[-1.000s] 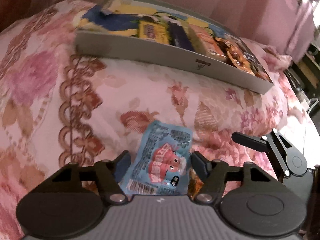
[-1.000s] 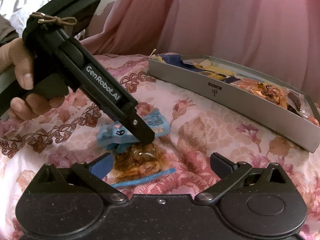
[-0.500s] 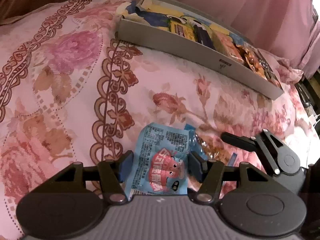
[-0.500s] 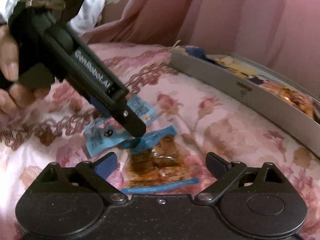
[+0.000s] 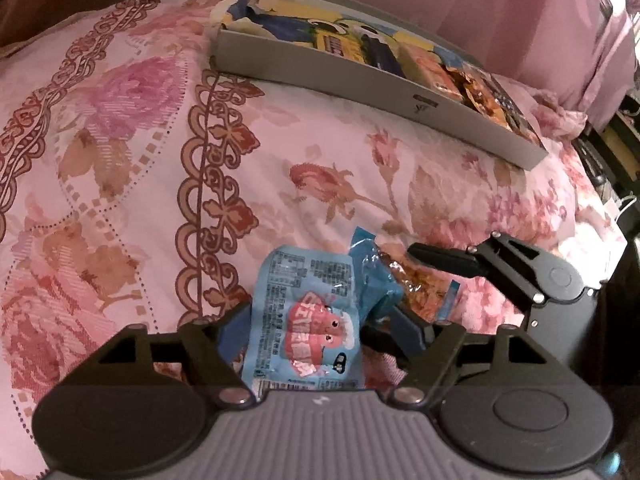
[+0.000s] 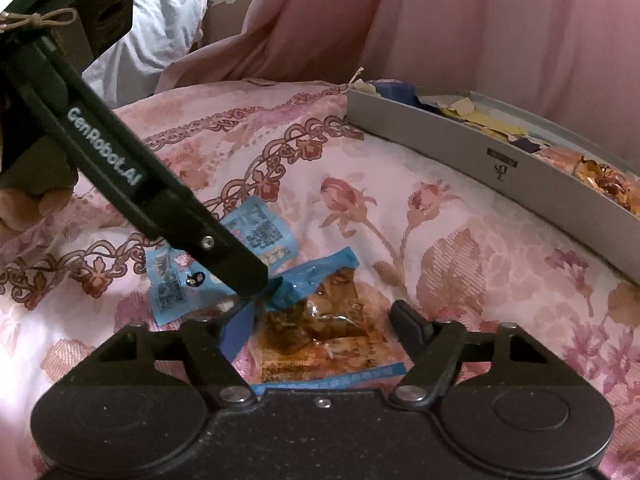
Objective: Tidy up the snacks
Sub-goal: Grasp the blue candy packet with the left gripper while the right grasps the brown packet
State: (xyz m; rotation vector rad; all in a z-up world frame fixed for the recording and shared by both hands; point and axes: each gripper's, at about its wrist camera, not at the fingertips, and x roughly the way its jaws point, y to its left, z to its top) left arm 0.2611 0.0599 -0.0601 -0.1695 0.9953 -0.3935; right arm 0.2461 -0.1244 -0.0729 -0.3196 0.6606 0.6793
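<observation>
A blue snack packet with a pink cartoon figure lies on the flowered bedspread between the fingers of my left gripper. Its jaws are opening and the pads stand just off the packet's edges. In the right wrist view the same blue packet lies under the left gripper's long black finger. A clear packet of brown snack with blue ends lies beside it, between the fingers of my right gripper. Those jaws are closing around the packet without a clear squeeze. The brown packet also shows in the left wrist view.
A shallow grey tray holding several snack packs lies farther back on the bed, and its grey wall shows at upper right. Pink curtain hangs behind it. A hand holds the left gripper's handle. A white pillow lies at the back left.
The left gripper dragged the blue packet leftward off the brown one, then its jaws widened. The right gripper's jaws narrowed around the brown packet.
</observation>
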